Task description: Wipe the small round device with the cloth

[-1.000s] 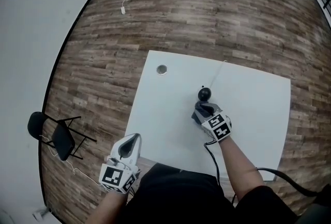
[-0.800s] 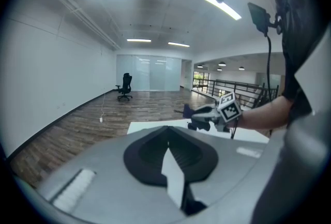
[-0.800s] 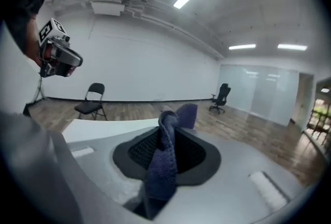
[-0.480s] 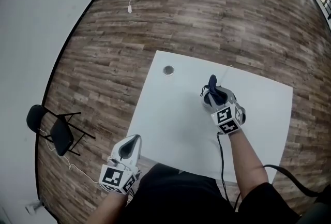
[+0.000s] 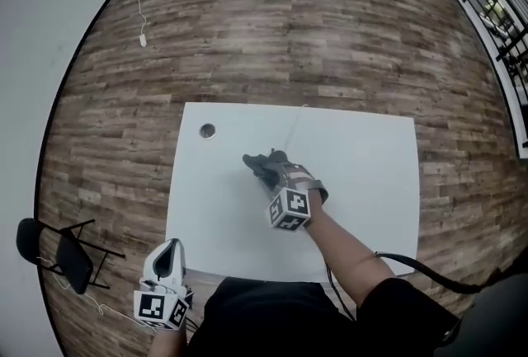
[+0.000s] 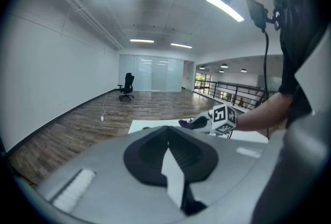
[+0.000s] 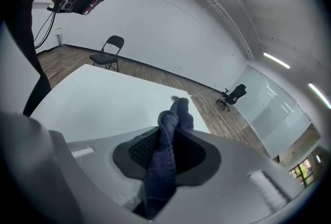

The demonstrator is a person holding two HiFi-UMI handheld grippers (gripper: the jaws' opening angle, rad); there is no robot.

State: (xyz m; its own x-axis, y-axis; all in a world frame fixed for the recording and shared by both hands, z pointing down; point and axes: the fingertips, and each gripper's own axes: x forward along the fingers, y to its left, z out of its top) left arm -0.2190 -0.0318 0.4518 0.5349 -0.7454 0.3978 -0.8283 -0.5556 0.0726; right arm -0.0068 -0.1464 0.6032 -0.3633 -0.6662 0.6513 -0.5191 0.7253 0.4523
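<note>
**Right gripper clamps the cloth at mid-table; left gripper held off the near-left corner**

The right forearm (image 5: 346, 241), bare below a dark sleeve (image 5: 400, 310), crosses the near edge of the table (image 5: 371, 149) right of its middle. It reaches diagonally toward the far-left corner and ends at the right gripper (image 5: 275, 174), which lies low over the table's middle. The gripper's cube (image 5: 289, 209) is turned up toward the head camera.

The right jaws are clamped on a dark blue cloth (image 5: 261, 163). In the right gripper view the cloth fills the gap between the pads, and a folded end sticks out past the jaw tips. In the head view the bunched cloth lies on the table just ahead of the jaws.

A thin white cord (image 5: 291, 126) runs from the far edge to the cloth. The device cannot be told apart from the dark cloth at the cord's end.

The left gripper (image 5: 169, 251) is held off the table, just beside its near-left corner and over the wooden floor (image 5: 330, 34). It points away from the person and is well apart from the right gripper. Its jaws are closed together with nothing between them.

Each cube bears black-and-white square markers made of block patterns. A round insert (image 5: 207, 130) sits in the table near the far-left corner.
</note>
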